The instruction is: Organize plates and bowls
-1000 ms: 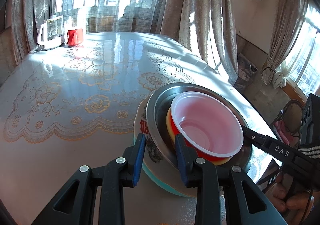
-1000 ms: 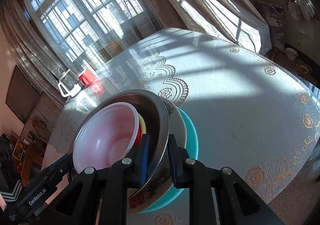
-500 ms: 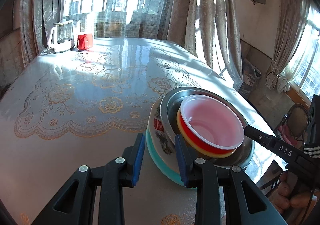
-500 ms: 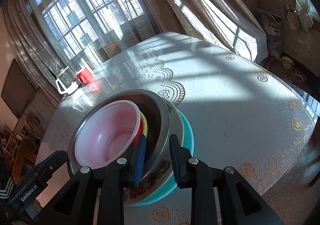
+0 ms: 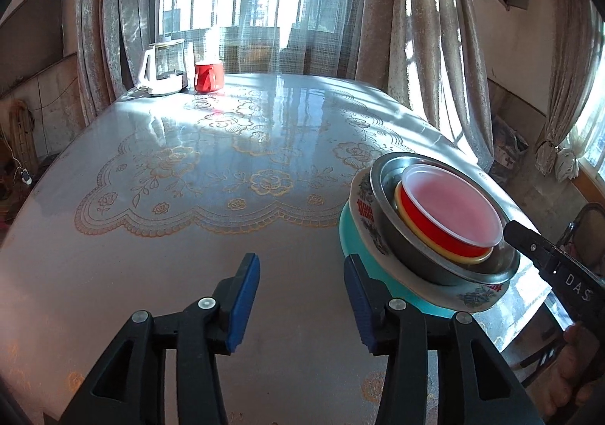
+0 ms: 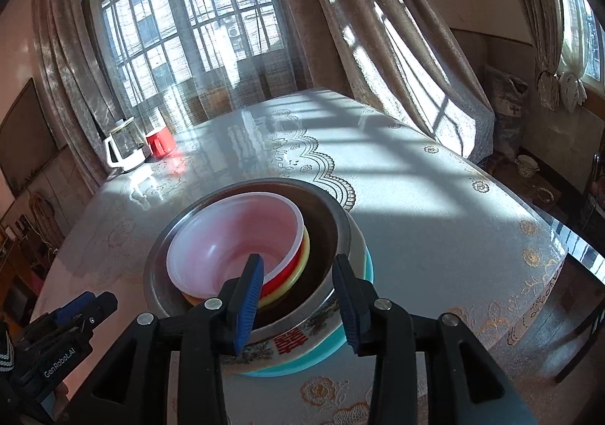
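Left hand-held gripper (image 5: 300, 296): jaws have just been opening, now released, nothing between them; stack sits just right of its right finger. Right hand-held gripper (image 6: 298, 296): jaws also just opened, released, straddling the steel bowl (image 6: 329, 232) rim without pinching it. Stack on the desk (image 5: 189, 236), near its edge: teal plate (image 5: 349, 247), patterned bowl (image 5: 363, 213), steel bowl, yellow and red bowls, pink bowl (image 5: 450, 202) on top. Nested largest-to-smallest, likely for stability. Looks like set-down done.

"DAS" marks the right gripper (image 5: 544, 255); "GenRobot.AI" the left gripper (image 6: 81, 306).
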Demonstrator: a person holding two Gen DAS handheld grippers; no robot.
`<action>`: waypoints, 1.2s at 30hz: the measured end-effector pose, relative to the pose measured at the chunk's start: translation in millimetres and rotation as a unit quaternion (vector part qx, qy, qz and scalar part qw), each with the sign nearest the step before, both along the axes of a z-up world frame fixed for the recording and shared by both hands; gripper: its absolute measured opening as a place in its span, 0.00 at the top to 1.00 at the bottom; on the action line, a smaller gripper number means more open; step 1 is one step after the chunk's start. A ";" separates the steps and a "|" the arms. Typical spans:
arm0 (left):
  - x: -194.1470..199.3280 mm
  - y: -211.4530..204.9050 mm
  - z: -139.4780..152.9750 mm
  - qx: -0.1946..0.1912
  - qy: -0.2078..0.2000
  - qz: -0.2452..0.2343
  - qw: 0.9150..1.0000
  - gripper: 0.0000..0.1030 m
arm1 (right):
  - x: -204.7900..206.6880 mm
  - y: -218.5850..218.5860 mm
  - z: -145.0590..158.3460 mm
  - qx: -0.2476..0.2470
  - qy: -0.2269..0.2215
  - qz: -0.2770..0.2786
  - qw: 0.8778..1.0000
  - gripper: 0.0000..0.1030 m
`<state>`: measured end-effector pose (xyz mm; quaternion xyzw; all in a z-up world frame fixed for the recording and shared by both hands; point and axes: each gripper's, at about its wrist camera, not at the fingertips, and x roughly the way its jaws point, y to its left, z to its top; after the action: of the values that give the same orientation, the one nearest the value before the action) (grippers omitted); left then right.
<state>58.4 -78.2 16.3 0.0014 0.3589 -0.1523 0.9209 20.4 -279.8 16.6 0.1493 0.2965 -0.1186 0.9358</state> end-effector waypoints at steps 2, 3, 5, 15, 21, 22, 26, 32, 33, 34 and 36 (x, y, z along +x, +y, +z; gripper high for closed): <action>-5.9 1.0 -0.9 0.006 -0.005 0.001 1.000 0.52 | -1.8 10.6 -2.3 -0.009 -0.001 -0.001 1.000 0.62; -8.6 1.2 -1.2 0.007 -0.007 0.003 1.000 0.52 | -2.7 14.9 -3.5 -0.011 -0.002 0.001 1.000 0.61; -14.1 2.4 -1.3 0.005 -0.013 0.003 1.000 0.51 | -5.1 23.8 -4.8 -0.021 -0.002 0.003 1.000 0.60; -28.7 -0.8 4.2 0.009 -0.042 0.004 0.999 0.36 | -14.6 35.5 3.1 -0.051 -0.018 -0.004 0.999 0.60; -31.3 -3.8 5.8 0.017 -0.047 0.003 0.999 0.34 | -16.0 33.8 4.5 -0.053 -0.020 -0.006 0.998 0.58; -31.7 -4.0 6.1 0.017 -0.049 0.003 0.999 0.33 | -16.1 33.7 4.8 -0.053 -0.020 -0.006 0.998 0.58; -32.7 -4.0 6.7 0.020 -0.053 0.003 0.998 0.31 | -16.1 33.9 4.9 -0.053 -0.020 -0.006 0.998 0.58; -34.3 -5.3 7.7 0.023 -0.056 0.003 0.998 0.29 | -16.1 34.0 5.1 -0.052 -0.020 -0.007 0.998 0.57; -34.0 -5.2 7.6 0.023 -0.056 0.002 0.998 0.29 | -16.4 34.0 5.3 -0.051 -0.019 -0.007 0.998 0.57; -34.1 -5.4 7.6 0.024 -0.056 0.003 0.998 0.29 | -16.5 34.1 5.4 -0.051 -0.019 -0.007 0.998 0.57; -34.3 -5.4 7.4 0.024 -0.056 0.002 0.998 0.29 | -16.3 34.1 5.5 -0.053 -0.020 -0.006 0.998 0.57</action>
<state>24.2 -83.6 23.7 0.0316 0.3108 -0.1414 0.9394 4.1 -245.7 22.2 0.1040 0.2703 -0.1367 0.9473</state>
